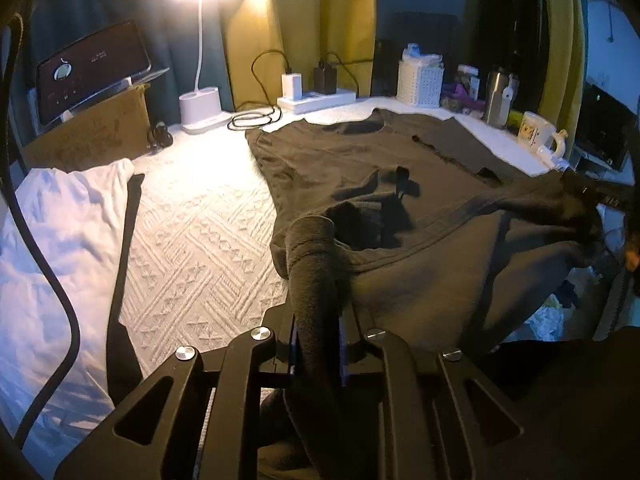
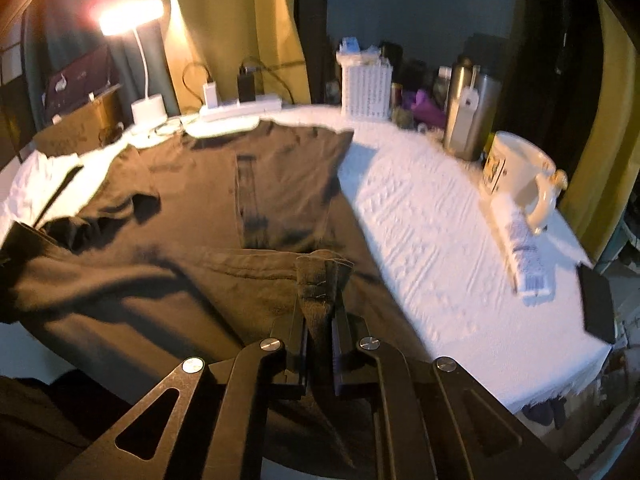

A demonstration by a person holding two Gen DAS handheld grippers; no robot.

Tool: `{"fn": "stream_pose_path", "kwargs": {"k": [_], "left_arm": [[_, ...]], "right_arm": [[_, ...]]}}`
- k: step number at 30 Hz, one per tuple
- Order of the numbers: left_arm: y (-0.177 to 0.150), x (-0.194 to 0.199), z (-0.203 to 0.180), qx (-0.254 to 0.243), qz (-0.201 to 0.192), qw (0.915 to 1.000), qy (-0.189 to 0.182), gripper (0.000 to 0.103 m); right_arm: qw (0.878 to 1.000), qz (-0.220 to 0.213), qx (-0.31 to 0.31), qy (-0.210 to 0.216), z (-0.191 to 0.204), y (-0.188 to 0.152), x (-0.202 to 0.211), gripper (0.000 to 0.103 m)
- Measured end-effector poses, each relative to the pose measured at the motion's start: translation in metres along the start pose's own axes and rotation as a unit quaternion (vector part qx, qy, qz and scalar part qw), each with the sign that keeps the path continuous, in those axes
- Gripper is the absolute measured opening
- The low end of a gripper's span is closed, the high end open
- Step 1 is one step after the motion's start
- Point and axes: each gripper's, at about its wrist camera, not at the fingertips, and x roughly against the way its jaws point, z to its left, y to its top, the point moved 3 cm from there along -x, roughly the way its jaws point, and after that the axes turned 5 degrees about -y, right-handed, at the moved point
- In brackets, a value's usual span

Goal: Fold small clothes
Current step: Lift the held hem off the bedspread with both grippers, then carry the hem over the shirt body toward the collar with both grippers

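A: The dark grey-brown cotton T-shirt [image 1: 360, 160] lies spread across the middle of the white quilted bench [image 1: 200, 232], its near hem raised at both corners.

B: Yes. The left hand-held gripper [image 1: 316, 264] is pinching the hem at lower centre, and the right hand-held gripper [image 2: 322, 280] is pressed together on the other corner.

A: Lift both evenly, keeping the hem taut, then carry it toward the collar, clear of the cream ceramic mug [image 2: 520, 176] at right.

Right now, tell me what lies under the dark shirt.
The white textured cover shows around the dark shirt, so it presumably runs beneath. Anything else under it is hidden.
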Motion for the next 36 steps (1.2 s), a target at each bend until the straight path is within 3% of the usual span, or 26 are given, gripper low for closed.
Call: {"fn": "stream_pose_path", "kwargs": {"k": [8,11,13,14,15,30,36], "left_arm": [[-0.006,-0.005,0.004,0.006,0.001,0.9997,0.023,0.035],[-0.008,-0.009,0.003,0.001,-0.002,0.9999,0.013,0.035],[-0.009,-0.009,0.001,-0.008,-0.004,0.9996,0.026,0.032],[-0.009,-0.008,0.000,-0.012,-0.007,0.9995,0.027,0.017],[-0.008,-0.008,-0.001,-0.014,-0.006,0.9994,0.029,0.012],[0.030,0.030,-0.004,-0.009,-0.083,0.9965,0.005,0.009],[0.037,0.026,0.002,-0.003,-0.083,0.9965,0.016,0.009]], "right_arm": [[1.000,-0.017,-0.001,-0.005,-0.005,0.011,0.015,0.008],[1.000,-0.015,-0.002,-0.005,-0.006,0.010,0.014,0.008],[1.000,-0.012,-0.003,-0.004,-0.006,0.010,0.014,0.008],[1.000,-0.013,-0.004,-0.003,-0.007,0.010,0.014,0.008],[1.000,-0.013,-0.003,-0.004,-0.006,0.009,0.013,0.008],[0.998,-0.047,-0.031,0.009,-0.017,0.034,0.029,0.008],[0.997,-0.068,-0.032,0.006,-0.024,0.050,0.036,0.008]]}}
